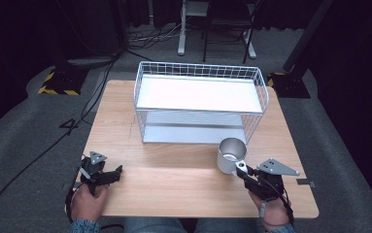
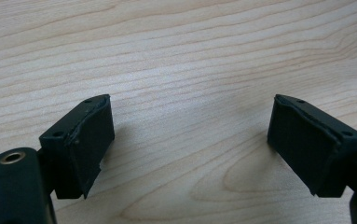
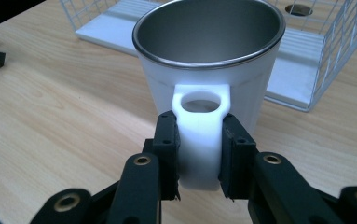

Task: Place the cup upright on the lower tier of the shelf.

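The right gripper (image 3: 198,158) clamps the cup (image 3: 209,65) by its stiff handle (image 3: 199,135); the cup looks light and smooth. The left gripper (image 2: 190,140) is wide open.

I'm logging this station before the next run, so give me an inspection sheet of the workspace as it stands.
Surface: light wooden table, bare apart from the items below.
Job's things: white two-tier wire rack at the table's far half, both shelves bare; white mug with a metal inside, upright in front of the rack's right end.
Clutter: nothing seen.
Grippers: right gripper shut on the mug's handle; left gripper open over bare wood at the near left.
Cables: black cables across the floor at the left.
Surroundings: grey carpet, stand bases with yellow-black tape, dark backdrop.
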Demonstrator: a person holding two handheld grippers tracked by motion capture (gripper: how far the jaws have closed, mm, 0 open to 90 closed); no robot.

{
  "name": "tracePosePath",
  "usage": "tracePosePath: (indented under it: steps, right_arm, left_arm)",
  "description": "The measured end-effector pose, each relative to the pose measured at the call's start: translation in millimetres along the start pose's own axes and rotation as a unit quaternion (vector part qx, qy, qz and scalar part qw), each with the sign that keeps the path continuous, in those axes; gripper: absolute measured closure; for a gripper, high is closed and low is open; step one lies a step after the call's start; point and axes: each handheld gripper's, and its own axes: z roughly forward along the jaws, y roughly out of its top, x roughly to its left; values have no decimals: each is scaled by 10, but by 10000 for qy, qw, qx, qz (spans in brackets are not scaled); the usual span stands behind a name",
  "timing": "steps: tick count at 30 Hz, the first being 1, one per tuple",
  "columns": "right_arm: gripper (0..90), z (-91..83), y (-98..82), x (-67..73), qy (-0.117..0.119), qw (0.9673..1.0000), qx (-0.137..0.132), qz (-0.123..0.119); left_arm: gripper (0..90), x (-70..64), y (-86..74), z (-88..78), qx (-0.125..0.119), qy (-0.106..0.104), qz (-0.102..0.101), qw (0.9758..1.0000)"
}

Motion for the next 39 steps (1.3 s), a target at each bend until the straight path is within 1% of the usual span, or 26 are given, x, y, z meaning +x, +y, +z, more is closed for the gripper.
tracePosePath:
  steps: [3,4,8,12,13,14,21,23,28,30,31,35,39]
  right_arm:
    - [717,24,46,-19,-9,10000,-49,24]
    - [717,54,107,-42,-34,9999,-99,33]
    - [717,107,211,-80,-65,9998,-196,63]
    - [717,168,302,-112,-92,9997,-236,69]
    - [717,168,302,-112,-92,9997,-236,69]
    - [717,204,343,-127,-109,9996,-265,59]
    - [717,321,477,-183,-186,9992,-334,63]
    - [717,356,510,-207,-224,9990,-377,106]
    - [717,455,592,-305,-335,9983,-442,166]
    - [717,469,602,-319,-345,9982,-455,184]
    - [717,517,632,-366,-413,9977,-503,177]
    - [716,610,689,-450,-503,9967,-597,228]
    - [716,732,713,-530,-660,9953,-646,286]
  left_arm:
    - [149,0,0,0,-1,-1,-1,10000]
    - [150,0,0,0,-1,0,-2,10000]
    - [149,0,0,0,0,-1,0,10000]
    - [149,0,0,0,0,-1,-1,10000]
    - [149,0,0,0,0,-1,-1,10000]
    - [150,0,0,0,1,-1,-2,10000]
    - [150,-1,-2,-2,0,-1,1,10000]
    - [150,-1,-5,-4,7,-17,3,10000]
    - [149,-5,-10,-6,-5,-18,-4,10000]
    - [149,-6,-11,-8,-4,-19,-8,10000]
    - [149,-6,-12,-9,2,-19,1,10000]
    - [149,-5,-12,-10,4,-21,3,10000]
    - [149,-5,-12,-10,2,-21,1,10000]
